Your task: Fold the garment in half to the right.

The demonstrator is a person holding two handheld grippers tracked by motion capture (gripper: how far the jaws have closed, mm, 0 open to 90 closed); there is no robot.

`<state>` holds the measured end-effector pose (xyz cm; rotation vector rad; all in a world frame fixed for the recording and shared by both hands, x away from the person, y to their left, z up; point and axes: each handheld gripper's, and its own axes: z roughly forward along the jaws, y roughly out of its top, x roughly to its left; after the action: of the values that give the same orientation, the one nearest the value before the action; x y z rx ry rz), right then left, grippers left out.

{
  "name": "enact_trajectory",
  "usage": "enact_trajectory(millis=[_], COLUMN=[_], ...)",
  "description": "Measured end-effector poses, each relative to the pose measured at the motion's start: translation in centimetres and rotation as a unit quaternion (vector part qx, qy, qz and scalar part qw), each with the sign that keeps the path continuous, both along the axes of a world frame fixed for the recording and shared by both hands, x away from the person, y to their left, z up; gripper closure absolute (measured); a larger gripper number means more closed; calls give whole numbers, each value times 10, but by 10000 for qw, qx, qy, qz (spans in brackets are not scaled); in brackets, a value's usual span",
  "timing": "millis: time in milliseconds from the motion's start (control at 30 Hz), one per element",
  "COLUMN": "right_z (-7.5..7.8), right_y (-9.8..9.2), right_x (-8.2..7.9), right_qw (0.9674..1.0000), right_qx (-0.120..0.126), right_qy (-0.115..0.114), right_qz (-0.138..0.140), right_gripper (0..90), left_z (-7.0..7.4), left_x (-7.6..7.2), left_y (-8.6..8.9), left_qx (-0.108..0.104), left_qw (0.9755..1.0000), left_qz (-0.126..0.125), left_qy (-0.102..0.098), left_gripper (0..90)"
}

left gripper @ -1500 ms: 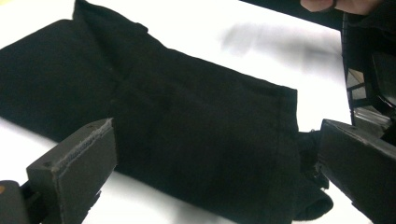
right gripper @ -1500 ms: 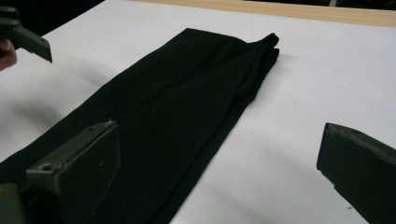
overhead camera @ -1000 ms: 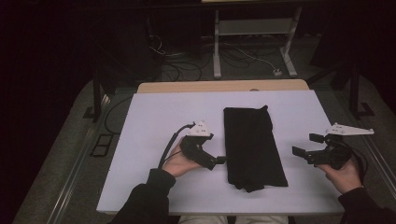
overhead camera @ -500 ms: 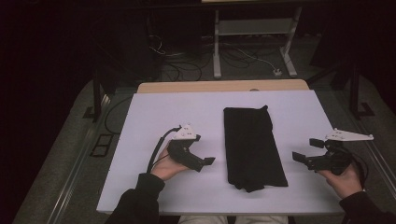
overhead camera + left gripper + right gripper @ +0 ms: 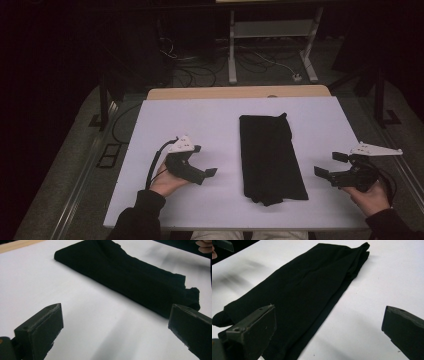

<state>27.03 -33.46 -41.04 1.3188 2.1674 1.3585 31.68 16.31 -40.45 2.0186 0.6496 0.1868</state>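
With both the left hand-held gripper (image 5: 200,162) and right hand-held gripper (image 5: 331,164) spread wide and empty, flanking the folded black cloth (image 5: 270,157) lying mid-surface (image 5: 200,120), a shallow pinch is risking dragging the fold open

Two black jaws of the left gripper (image 5: 112,340) stand wide apart at the bottom, nothing but bare white table (image 5: 75,305) between them. Ahead lies the folded black cloth (image 5: 125,275), stretched flat from near the table's far wooden edge down toward the right-hand jaw, its bunched end just beyond that jaw. At the top right corner, fingertips of the other hand (image 5: 205,245) peek in.
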Motion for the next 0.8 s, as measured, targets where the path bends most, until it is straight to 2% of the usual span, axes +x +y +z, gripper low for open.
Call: enact_trajectory(millis=[367,800], right_z=[-3,-6], right_y=[-2,-3], right_x=[-5,-9], right_qw=[10000,10000], right_qx=[23,-35], right_qy=[26,24], right_qz=[1,-5], right_gripper=[0,0], left_z=[0,-6], left_x=[-4,-7], left_y=[21,57], left_qx=[-109,-262], left_qw=[9994,9964], left_qz=[299,800], left_qy=[-100,-110], left_gripper=[0,0])
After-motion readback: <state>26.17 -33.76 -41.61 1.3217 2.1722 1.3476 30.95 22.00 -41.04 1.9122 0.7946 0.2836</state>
